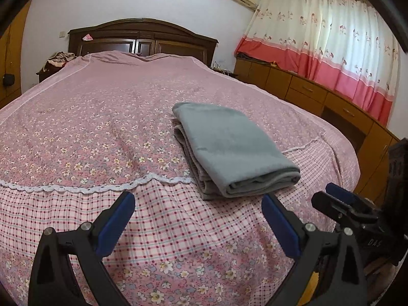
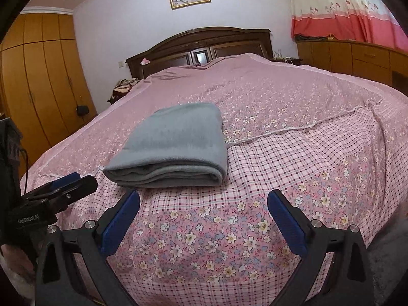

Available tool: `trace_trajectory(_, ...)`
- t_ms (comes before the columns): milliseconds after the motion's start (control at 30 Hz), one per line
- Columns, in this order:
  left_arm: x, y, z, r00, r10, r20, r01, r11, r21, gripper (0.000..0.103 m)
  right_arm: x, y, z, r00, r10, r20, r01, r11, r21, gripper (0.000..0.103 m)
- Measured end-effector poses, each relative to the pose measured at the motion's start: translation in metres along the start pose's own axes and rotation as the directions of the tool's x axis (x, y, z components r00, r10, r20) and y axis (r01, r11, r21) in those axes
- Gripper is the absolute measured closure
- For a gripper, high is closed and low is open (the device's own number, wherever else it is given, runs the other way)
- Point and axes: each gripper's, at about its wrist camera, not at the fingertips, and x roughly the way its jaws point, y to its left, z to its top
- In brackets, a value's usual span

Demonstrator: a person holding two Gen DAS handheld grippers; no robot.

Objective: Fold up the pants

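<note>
The grey pants (image 1: 229, 148) lie folded into a compact stack on the pink floral bed cover (image 1: 97, 132), near the foot of the bed. They also show in the right wrist view (image 2: 176, 142). My left gripper (image 1: 199, 204) is open and empty, just short of the stack's near edge and a little to its left. My right gripper (image 2: 204, 201) is open and empty, in front of the stack and a little to its right. The right gripper's fingers (image 1: 336, 199) show at the right of the left wrist view. The left gripper's fingers (image 2: 68, 186) show at the left of the right wrist view.
The bed has a dark wooden headboard (image 1: 142, 38) at the far end. A wooden cabinet (image 1: 318, 94) under pink curtains (image 1: 331, 51) runs along the right. Orange wardrobes (image 2: 38, 81) stand on the left. Clothes (image 1: 58, 60) are piled on a nightstand.
</note>
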Motion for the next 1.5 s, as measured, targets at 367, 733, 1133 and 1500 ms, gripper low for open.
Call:
trace_trajectory(367, 0.003, -0.005, -0.003, 1.0, -0.007, -0.017, 0.007, 1.0, 0.012, 0.002, 0.002, -0.001, -0.004, 1.0, -0.005, -0.008, 0.005, 1.0, 0.009, 0.001)
trace_trajectory(733, 0.003, -0.002, -0.001, 1.0, -0.008, -0.017, 0.008, 1.0, -0.005, 0.002, 0.002, -0.002, -0.006, 1.0, -0.002, -0.02, 0.002, 1.0, 0.007, 0.001)
trace_trajectory(1133, 0.003, 0.005, 0.001, 1.0, -0.013, -0.021, 0.013, 1.0, -0.012, 0.002, 0.004, -0.001, -0.008, 1.0, -0.018, -0.018, 0.018, 1.0, 0.0, 0.001)
trace_trajectory(1500, 0.005, 0.004, 0.001, 0.999, -0.018, -0.034, 0.018, 1.0, 0.001, 0.002, 0.007, -0.007, -0.01, 0.999, -0.033, -0.036, 0.034, 0.999, 0.011, 0.001)
